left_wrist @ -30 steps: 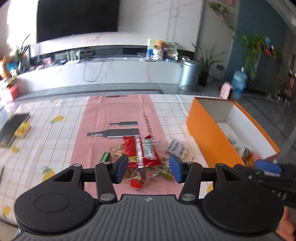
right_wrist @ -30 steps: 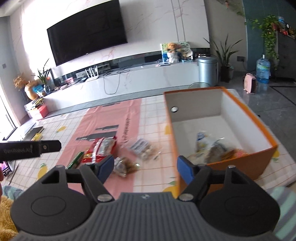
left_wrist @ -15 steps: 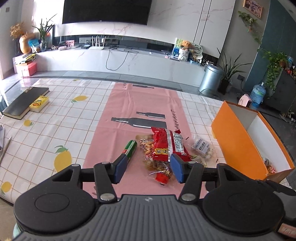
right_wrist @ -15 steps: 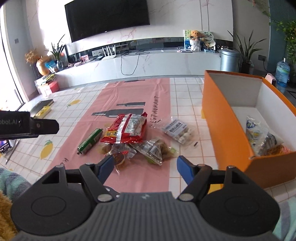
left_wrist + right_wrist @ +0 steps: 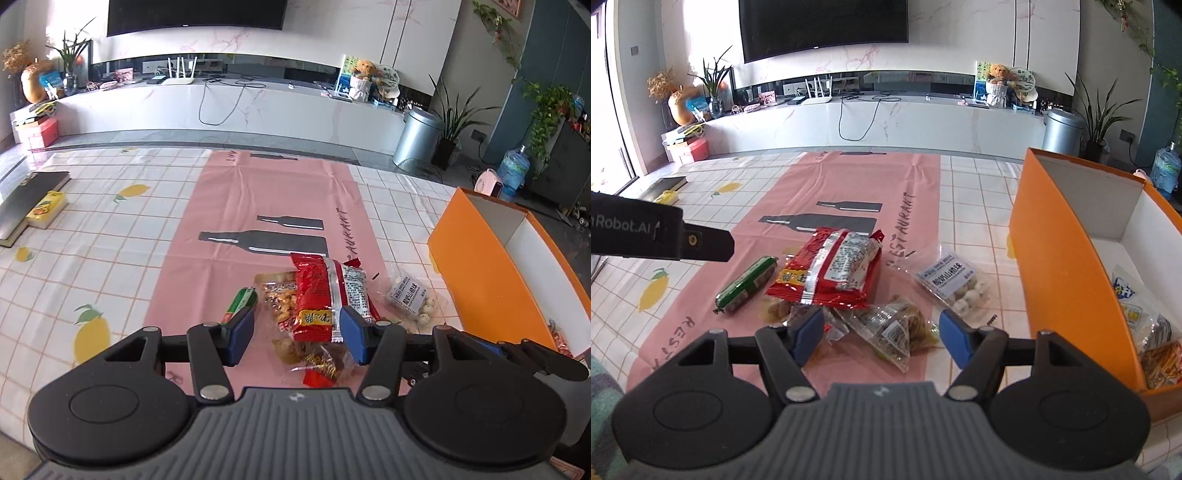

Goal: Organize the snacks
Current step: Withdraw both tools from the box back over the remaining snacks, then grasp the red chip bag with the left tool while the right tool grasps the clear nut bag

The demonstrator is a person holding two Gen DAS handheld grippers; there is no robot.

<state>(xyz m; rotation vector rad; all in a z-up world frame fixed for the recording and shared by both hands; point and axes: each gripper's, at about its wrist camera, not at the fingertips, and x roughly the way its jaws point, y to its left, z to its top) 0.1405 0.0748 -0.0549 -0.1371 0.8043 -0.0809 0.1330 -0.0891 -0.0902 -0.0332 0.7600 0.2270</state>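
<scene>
A pile of snacks lies on the pink runner (image 5: 266,199). It holds a red packet (image 5: 321,295), a green sausage stick (image 5: 242,302), a peanut bag (image 5: 280,299), a clear bag of white balls (image 5: 410,299) and small clear packets (image 5: 317,363). My left gripper (image 5: 298,334) hovers open just above the red packet's near end. My right gripper (image 5: 882,336) hangs over a clear triangular packet (image 5: 897,332). Its jaws are closing and its pads touch nothing. The orange box (image 5: 1063,258) on the right holds several snacks (image 5: 1145,328).
The left gripper's black body (image 5: 646,232) reaches in from the left of the right wrist view. A dark book (image 5: 26,199) and a yellow pack (image 5: 46,208) lie at the table's far left. A checked lemon-print cloth (image 5: 92,236) covers the table.
Both grippers swung away from the orange box and came down toward the snack pile, which now looks nearer and larger. The right gripper's jaws stand narrower than before.
</scene>
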